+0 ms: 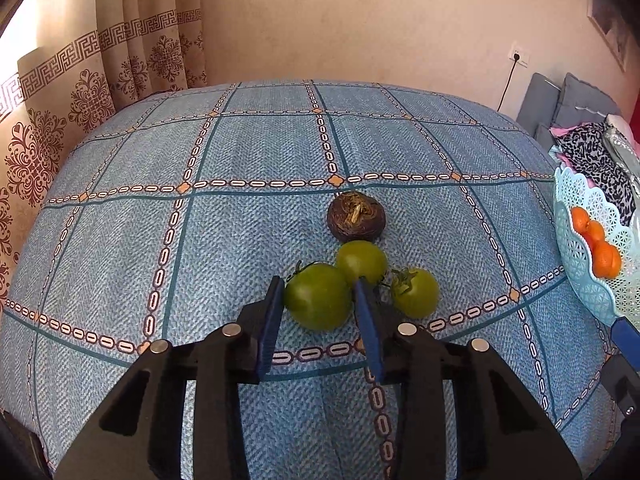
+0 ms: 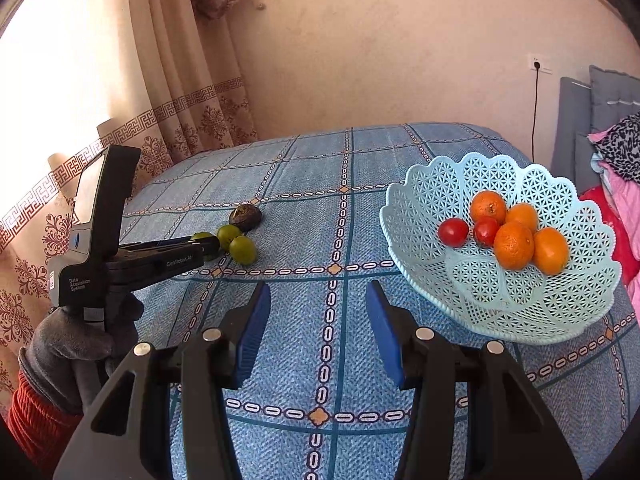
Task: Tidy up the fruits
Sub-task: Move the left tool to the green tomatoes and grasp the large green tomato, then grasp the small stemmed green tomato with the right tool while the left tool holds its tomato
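Green tomatoes, three, cluster at centre frame on the blue bench; left hand-held gripper (image 1: 318, 300) brackets the nearest green tomato (image 1: 317, 297), not yet clamped. Right hand-held gripper (image 2: 319, 308) open, empty, beside basket (image 2: 568, 304), ready to receive.

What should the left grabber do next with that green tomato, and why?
Probably close the left gripper on the nearest green tomato. Its blue fingers already stand on either side of that tomato, which still sits on the tablecloth, while the blue basket holds only orange and red fruit.
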Available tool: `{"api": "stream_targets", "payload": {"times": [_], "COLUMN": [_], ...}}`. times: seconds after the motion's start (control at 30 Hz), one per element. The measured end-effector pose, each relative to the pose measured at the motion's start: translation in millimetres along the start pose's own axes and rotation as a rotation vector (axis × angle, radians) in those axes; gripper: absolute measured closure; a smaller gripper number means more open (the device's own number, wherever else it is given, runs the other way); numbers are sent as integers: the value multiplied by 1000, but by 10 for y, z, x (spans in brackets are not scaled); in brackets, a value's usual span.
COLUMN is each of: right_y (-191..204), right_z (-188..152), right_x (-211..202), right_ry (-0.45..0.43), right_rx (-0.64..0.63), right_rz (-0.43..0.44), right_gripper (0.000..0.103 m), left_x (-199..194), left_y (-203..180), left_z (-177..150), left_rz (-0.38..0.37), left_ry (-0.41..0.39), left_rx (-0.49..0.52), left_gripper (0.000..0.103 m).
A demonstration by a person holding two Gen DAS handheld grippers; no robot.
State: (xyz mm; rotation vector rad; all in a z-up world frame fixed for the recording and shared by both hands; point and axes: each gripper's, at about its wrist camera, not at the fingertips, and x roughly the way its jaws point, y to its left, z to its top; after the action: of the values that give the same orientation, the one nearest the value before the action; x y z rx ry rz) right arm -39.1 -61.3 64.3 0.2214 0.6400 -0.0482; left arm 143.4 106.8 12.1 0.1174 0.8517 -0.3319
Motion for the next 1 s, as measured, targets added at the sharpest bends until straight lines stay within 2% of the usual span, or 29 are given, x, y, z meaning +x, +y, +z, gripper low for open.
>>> {"api": "stream_targets", "payload": {"times": [0.17,0.33,0.8,1.0], "right_y": [35,79,392,561], "right_z": [5,34,224,317], "right_x": [99,218,822,1136], "right_ry": [36,84,212,240], "right_rx": [-1,1,-50,-80], "right_rz": [25,74,160,155], "right_gripper": [53,53,53,53], "left_x": [-52,-157,-487,-474], "left_y": [53,92,186,283], "left_z": [-47,-90,-102,-90], "left_rz": [-21,1,6,1], "left_ry": [-3,-18,-99,-96], "left_rx": [-28,-42,-80,-114], "left_gripper": [67,67,67,67]}}
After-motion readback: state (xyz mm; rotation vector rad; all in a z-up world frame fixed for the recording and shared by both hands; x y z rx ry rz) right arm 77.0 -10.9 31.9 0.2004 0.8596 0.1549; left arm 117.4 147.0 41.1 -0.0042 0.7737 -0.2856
